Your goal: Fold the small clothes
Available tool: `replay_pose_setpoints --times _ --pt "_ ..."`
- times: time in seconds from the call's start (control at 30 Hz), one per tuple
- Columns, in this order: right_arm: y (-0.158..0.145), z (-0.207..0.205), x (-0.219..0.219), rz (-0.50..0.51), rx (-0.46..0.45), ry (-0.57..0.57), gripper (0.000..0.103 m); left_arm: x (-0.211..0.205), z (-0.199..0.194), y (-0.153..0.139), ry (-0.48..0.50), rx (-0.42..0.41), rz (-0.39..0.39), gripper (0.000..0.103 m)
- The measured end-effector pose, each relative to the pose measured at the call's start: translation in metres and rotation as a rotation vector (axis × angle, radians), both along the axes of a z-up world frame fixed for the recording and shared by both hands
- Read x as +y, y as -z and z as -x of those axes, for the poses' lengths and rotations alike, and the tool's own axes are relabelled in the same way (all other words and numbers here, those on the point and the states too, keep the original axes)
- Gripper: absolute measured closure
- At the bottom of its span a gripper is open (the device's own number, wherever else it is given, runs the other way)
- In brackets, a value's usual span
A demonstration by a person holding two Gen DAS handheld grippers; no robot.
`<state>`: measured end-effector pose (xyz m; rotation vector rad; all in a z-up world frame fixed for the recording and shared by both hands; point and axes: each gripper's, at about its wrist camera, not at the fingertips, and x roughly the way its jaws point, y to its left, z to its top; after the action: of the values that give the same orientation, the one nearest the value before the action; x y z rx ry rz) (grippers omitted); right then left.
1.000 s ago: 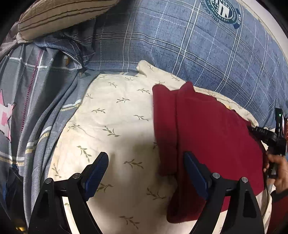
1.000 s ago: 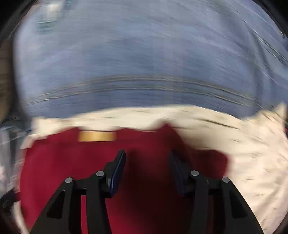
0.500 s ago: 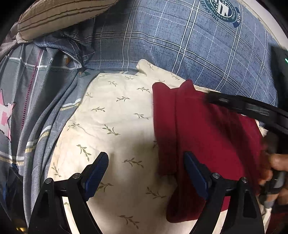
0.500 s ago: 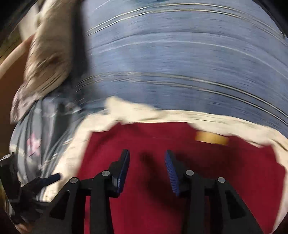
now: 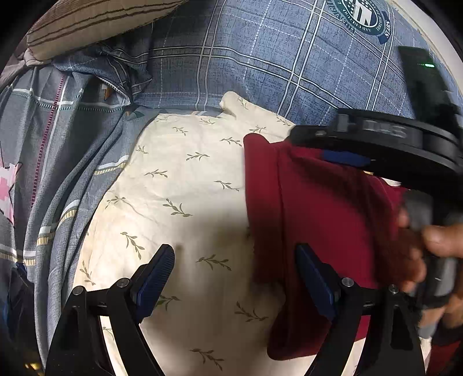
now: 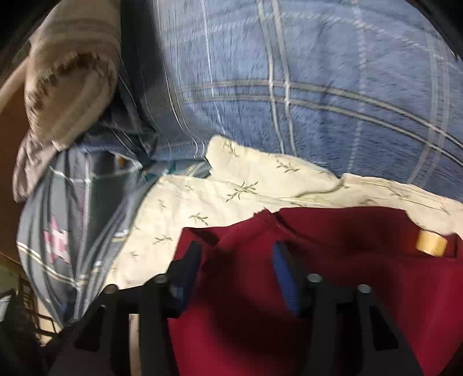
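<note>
A dark red garment [image 5: 327,219] lies partly folded on a cream leaf-print cloth [image 5: 179,202]; its left side is folded over. My left gripper [image 5: 234,277] is open and empty, low over the cloth, its right finger at the garment's left edge. My right gripper [image 6: 234,274] is open just above the garment [image 6: 361,289], near its folded upper left corner; the view is blurred. A tan label [image 6: 431,243] shows near the garment's top edge. In the left wrist view the right gripper's black body [image 5: 385,144] crosses over the garment's far edge, held by a hand [image 5: 434,245].
A blue plaid bedsheet [image 5: 275,57] lies behind the cloth. A grey patterned blanket [image 5: 52,162] is bunched at the left. A brown striped pillow [image 5: 92,20] sits at the upper left, also in the right wrist view [image 6: 66,72].
My right gripper has swung leftward across the garment toward its upper left corner and narrowed somewhat. My left gripper has stayed still and open.
</note>
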<state>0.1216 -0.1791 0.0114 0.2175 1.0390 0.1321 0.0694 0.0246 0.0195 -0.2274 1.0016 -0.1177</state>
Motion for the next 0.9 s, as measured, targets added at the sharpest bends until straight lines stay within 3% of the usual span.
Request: replay_pose_setpoints --times 0.2,0.3,0.47,0.6,0.67,0.8,0.9 --pt "-0.025 0.024 0.002 0.121 -0.035 -0.03 0.039 0.001 0.001 0.0 -0.004 0.005 0.009 0.017" --pt "-0.026 0.03 -0.003 0.096 -0.043 -0.028 0.039 0.001 0.0 0.001 -0.004 0.004 0.006 0.017" --pt "-0.011 0.015 0.013 0.082 -0.039 -0.049 0.04 0.001 0.0 0.001 -0.002 0.005 0.007 0.017" --pt "0.021 -0.007 0.025 0.069 0.01 -0.038 0.043 0.0 -0.001 0.002 -0.003 0.01 0.003 0.017" --pt "0.019 -0.005 0.026 0.063 -0.015 -0.032 0.042 0.0 -0.001 0.001 -0.002 0.012 0.003 0.017" --pt "-0.011 0.037 -0.003 0.016 -0.071 -0.006 0.042 0.0 0.003 -0.001 0.003 0.005 0.0 0.018" --pt "-0.026 0.086 -0.042 0.139 -0.111 0.079 0.039 -0.001 0.006 -0.003 0.003 0.003 -0.001 0.018"
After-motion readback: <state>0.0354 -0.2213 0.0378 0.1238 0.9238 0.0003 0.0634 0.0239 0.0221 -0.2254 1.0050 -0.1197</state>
